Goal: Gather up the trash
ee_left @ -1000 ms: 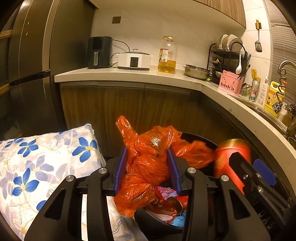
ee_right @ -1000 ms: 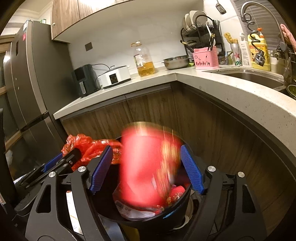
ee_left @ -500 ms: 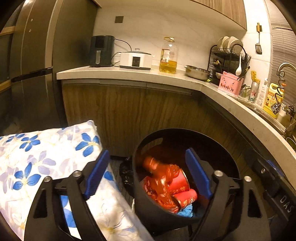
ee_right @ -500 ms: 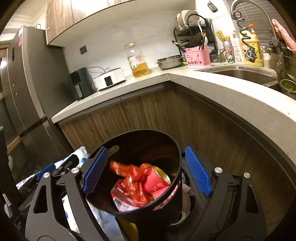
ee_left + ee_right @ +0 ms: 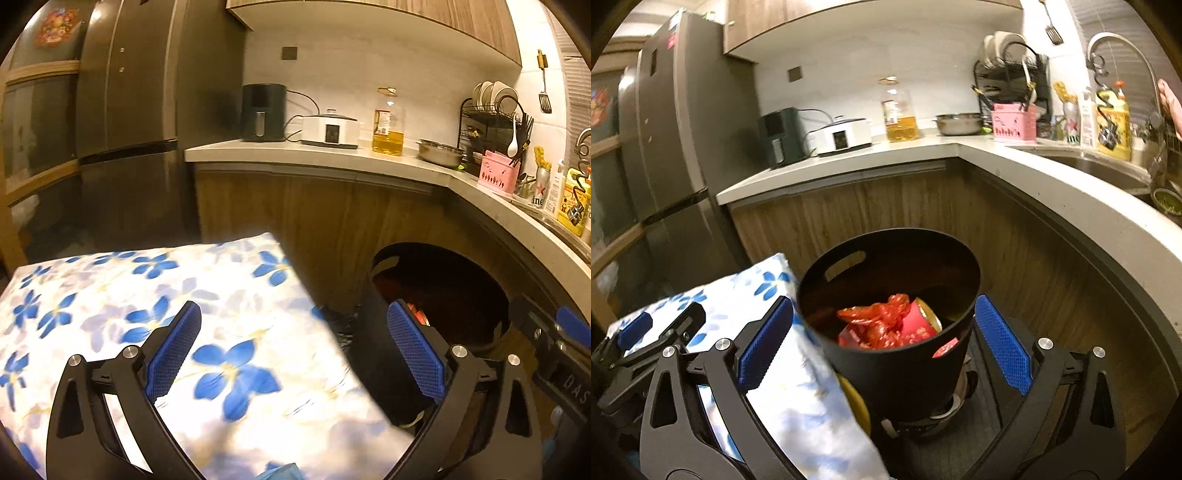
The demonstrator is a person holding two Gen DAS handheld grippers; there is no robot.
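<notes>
Down inside the black bin, below the curved tabletop: crumpled orange bag lying on a red can. Left claw spread wide over the blue-flowered cloth, holding nothing, jaws just opened. Right claw likewise just opened wide and empty, bin framed between its blue pads without touching.
</notes>
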